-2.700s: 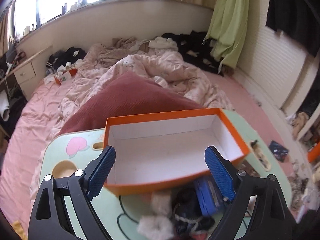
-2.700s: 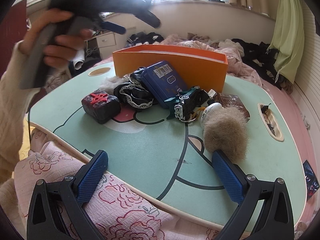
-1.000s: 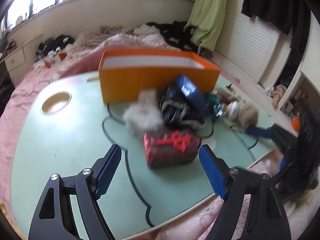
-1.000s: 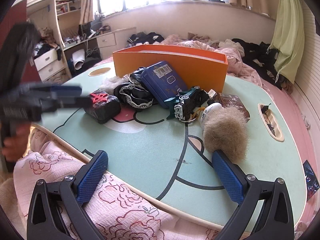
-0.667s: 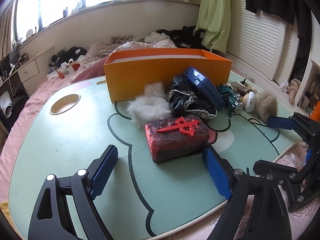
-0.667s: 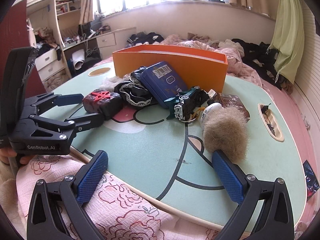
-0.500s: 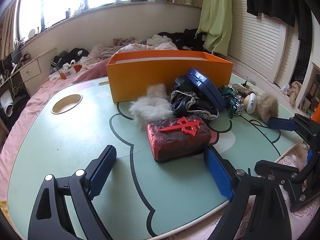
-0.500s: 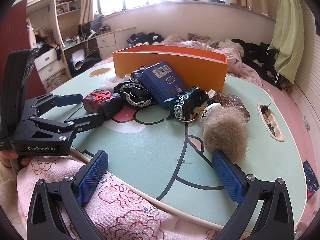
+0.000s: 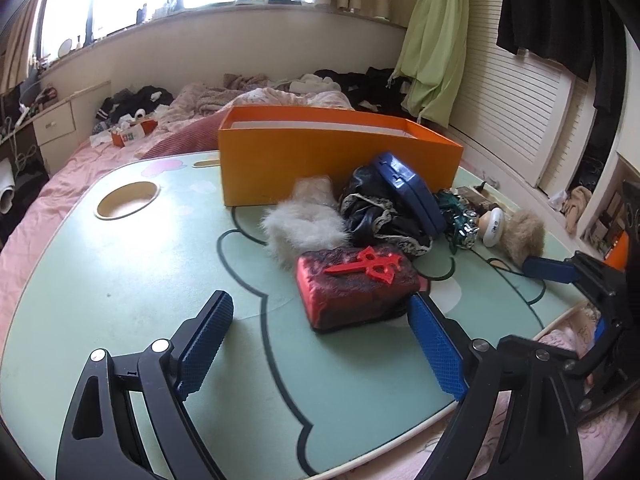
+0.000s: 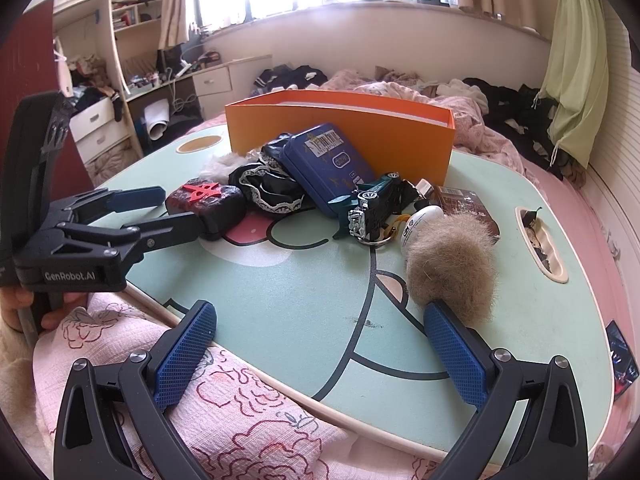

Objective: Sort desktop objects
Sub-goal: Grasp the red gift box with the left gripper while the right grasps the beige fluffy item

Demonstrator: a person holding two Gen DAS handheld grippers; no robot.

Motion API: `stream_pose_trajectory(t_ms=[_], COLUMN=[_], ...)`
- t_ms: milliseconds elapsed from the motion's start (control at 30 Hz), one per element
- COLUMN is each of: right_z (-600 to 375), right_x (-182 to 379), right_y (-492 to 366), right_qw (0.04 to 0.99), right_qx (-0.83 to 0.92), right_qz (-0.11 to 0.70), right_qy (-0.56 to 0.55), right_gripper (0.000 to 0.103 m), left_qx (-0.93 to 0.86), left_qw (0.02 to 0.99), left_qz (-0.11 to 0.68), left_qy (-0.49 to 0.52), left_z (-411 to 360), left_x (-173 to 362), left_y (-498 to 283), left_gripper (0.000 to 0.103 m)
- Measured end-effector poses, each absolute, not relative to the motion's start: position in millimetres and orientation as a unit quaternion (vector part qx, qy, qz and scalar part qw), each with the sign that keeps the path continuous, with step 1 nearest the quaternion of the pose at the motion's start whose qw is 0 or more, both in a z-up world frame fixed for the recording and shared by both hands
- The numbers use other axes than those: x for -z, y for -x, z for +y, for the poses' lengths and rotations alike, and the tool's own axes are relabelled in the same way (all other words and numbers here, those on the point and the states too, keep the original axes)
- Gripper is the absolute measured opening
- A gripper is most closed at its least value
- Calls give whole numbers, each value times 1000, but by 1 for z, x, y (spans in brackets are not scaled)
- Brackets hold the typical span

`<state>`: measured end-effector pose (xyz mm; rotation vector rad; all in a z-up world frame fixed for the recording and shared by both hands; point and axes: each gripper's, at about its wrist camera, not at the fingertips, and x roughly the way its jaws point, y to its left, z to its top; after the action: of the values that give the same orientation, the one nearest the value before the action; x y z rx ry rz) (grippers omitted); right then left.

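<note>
A red-and-black box with a red cross emblem lies on the mint-green table, just ahead of my left gripper. That gripper is open; its right fingertip is beside the box's near corner and its left one is well clear. Behind the box are white fur, black lace cloth, a blue tin and the orange box. My right gripper is open over the table's near edge. A beige fur ball sits by its right fingertip.
A green toy car, a white egg-shaped thing and a brown packet lie right of the tin. The table has a round cup hole. Pink floral cloth lies under my right gripper. A bed with clothes is behind.
My left gripper has come down from over the orange box to table level in front of the red-and-black box, and its jaws stand slightly wider. The right gripper has not moved.
</note>
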<state>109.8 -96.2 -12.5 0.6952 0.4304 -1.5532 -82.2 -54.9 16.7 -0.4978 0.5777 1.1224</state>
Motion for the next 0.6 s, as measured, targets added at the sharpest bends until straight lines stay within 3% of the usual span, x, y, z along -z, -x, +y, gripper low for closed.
stream_pose_trajectory(t_ms=[300,367,433,600], right_z=[-95,-94,-92,-115], right_x=[9,5,-5,-28], right_y=[-104,-94,-81,-28], right_qw=[633,635,627,551], right_qx=[687,683,692,754], right_qz=[179,159,134,109], right_qy=[-309,-325,-331,-340], right_gripper=[103,103,103,103], left_qx=[-501,-509,-516,-520], left_qw=[771,768,767,774], left_qz=[316,313,303,288], left_qy=[233,231,231,219], left_z=[-39,-41,-44,-55], left_x=[-16,-16,-17,-15], left_y=[53,54,59,64], left_gripper=[88,71,63,62])
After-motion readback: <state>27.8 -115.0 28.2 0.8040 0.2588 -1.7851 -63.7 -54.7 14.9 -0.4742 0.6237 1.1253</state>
